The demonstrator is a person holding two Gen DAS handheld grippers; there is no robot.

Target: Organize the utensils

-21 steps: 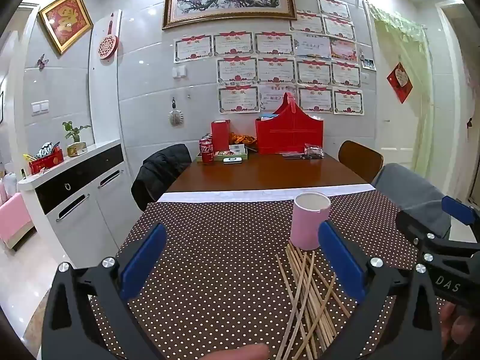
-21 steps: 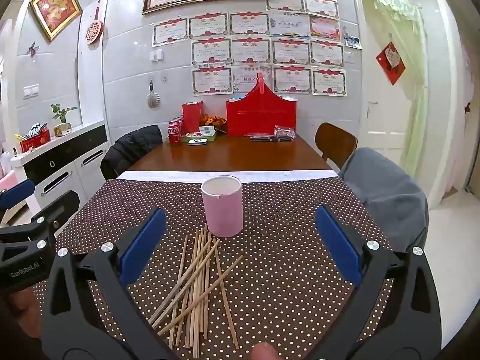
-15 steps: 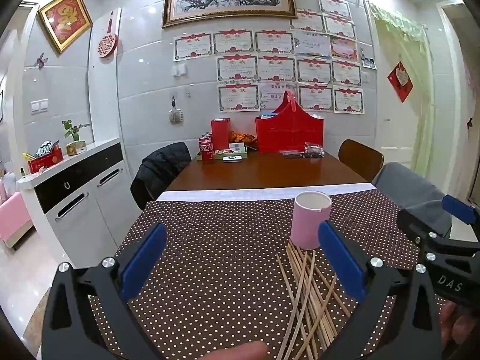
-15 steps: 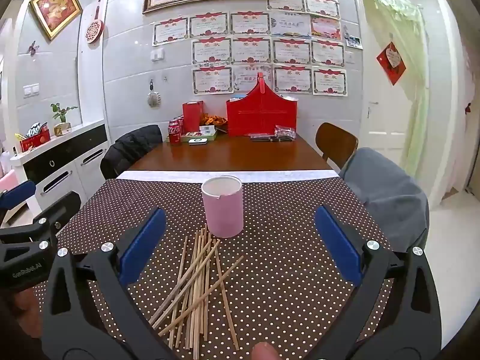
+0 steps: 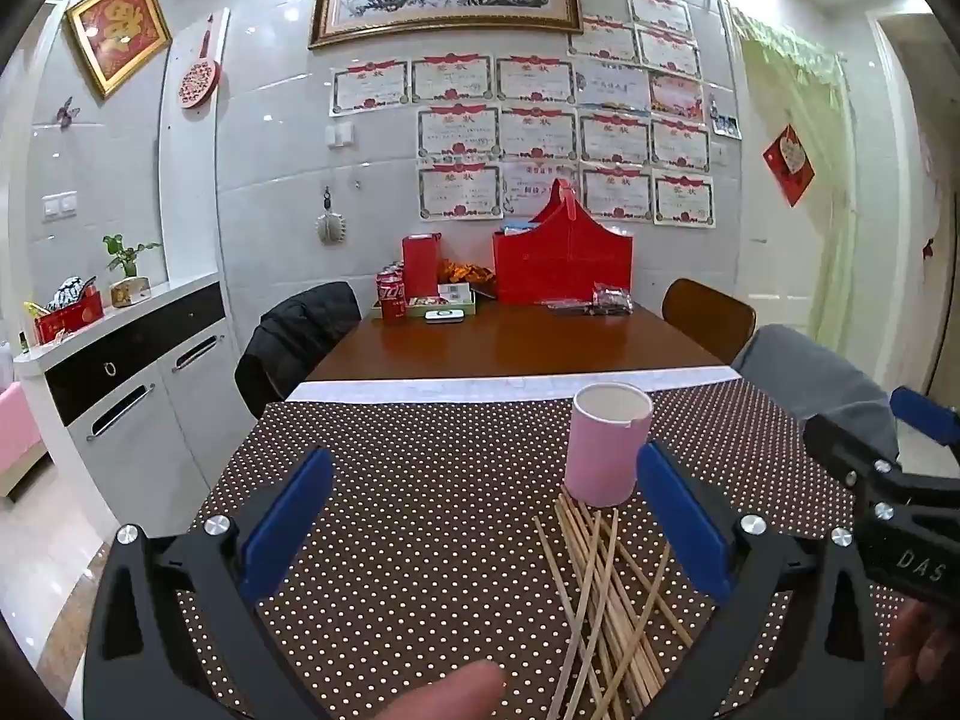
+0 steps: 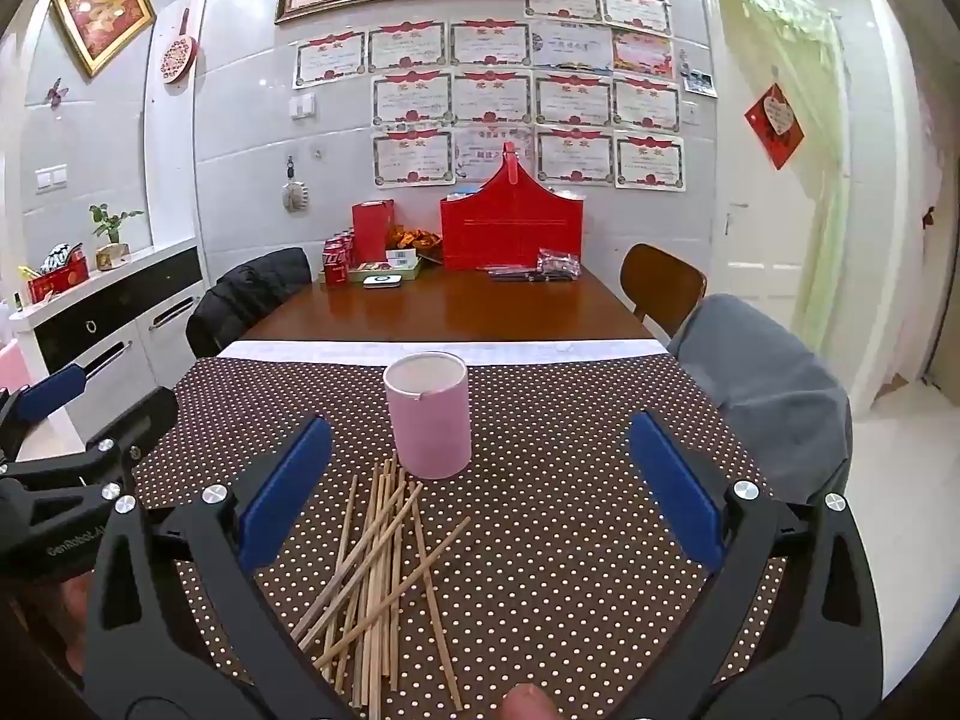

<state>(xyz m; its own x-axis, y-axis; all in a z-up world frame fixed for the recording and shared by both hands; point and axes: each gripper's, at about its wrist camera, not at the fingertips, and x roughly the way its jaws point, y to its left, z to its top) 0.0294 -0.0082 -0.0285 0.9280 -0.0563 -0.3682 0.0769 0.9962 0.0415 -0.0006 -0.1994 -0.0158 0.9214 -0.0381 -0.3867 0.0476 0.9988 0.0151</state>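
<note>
Chopsticks (image 6: 378, 564) lie in a loose crossed pile on the dotted tabletop (image 6: 570, 480) just in front of the upright pink cup (image 6: 427, 414), and I have both the left gripper (image 5: 480, 534) and right gripper (image 6: 474, 498) above them, jaws spread wide and holding nothing.

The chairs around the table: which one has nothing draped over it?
The brown wooden chair at the far right side of the table; the black jacket and the grey cloth cover the others.

"das" on right tongs (image 5: 912, 564), "genrobot.ai" on left tongs (image 6: 72, 549)
</note>
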